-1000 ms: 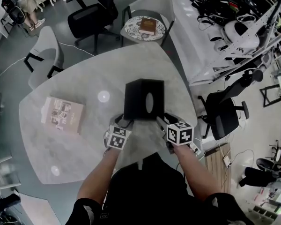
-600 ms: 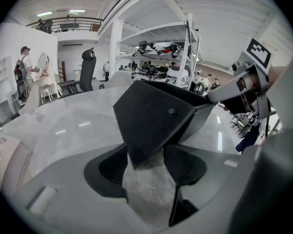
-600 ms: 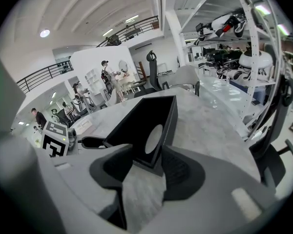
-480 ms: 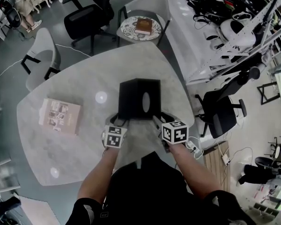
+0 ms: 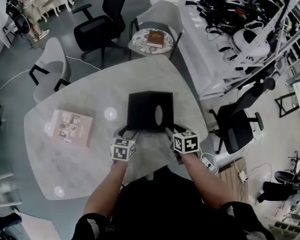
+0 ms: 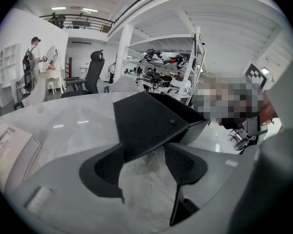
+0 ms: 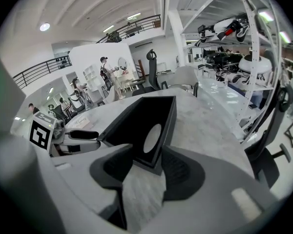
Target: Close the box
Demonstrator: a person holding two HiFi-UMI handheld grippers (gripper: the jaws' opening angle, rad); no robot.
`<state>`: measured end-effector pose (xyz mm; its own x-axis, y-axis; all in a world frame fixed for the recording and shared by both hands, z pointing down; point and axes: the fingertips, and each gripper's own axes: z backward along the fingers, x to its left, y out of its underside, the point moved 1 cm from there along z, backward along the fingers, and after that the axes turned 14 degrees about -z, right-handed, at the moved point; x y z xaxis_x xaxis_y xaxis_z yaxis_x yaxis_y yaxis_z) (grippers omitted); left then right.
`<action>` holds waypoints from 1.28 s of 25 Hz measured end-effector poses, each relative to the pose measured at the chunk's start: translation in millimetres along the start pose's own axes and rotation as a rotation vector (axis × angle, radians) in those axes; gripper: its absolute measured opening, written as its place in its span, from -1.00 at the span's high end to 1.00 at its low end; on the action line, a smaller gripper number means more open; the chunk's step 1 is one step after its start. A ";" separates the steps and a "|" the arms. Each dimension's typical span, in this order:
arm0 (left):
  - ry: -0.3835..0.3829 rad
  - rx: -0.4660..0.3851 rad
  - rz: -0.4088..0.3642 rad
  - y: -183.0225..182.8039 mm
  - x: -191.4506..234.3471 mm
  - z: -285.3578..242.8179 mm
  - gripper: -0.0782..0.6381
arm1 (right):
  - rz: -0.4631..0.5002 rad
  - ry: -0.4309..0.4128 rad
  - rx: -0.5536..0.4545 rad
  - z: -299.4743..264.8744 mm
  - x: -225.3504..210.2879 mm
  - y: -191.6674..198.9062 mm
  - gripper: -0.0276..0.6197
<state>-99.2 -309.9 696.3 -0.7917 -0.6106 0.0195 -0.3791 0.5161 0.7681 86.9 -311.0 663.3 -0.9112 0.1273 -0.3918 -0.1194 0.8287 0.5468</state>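
one box (image 5: 150,111) stood at the middle of the table (image 5: 90,89), seemingly not yet closed. at its near edge, left gripper (image 5: 128,132) jaws had just been opening, wide, a box corner between them unpressed; right gripper (image 5: 171,133) jaws straddled another corner, apart, gripping nothing.

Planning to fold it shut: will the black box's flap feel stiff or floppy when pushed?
Probably stiff: the flap looks flat and straight-edged, so it should swing at its fold, not bend. The box looks hollow, likely light, and may slide on the glossy table.
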 end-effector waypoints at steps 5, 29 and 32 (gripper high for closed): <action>0.001 -0.081 0.153 -8.4 6.8 12.6 0.07 | 0.010 0.018 -0.009 3.2 1.5 -0.5 0.37; -0.104 -0.018 0.064 22.8 28.8 -18.7 -0.01 | 0.003 0.024 -0.061 -3.3 0.9 -1.8 0.38; -0.070 -0.065 0.110 12.5 31.6 -6.9 -0.01 | -0.005 0.018 -0.059 -3.0 -0.5 0.0 0.38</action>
<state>-125.6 -326.8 710.9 -0.8590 -0.5080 0.0634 -0.2580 0.5365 0.8035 86.1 -312.7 665.7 -0.9176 0.1131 -0.3811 -0.1461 0.7956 0.5879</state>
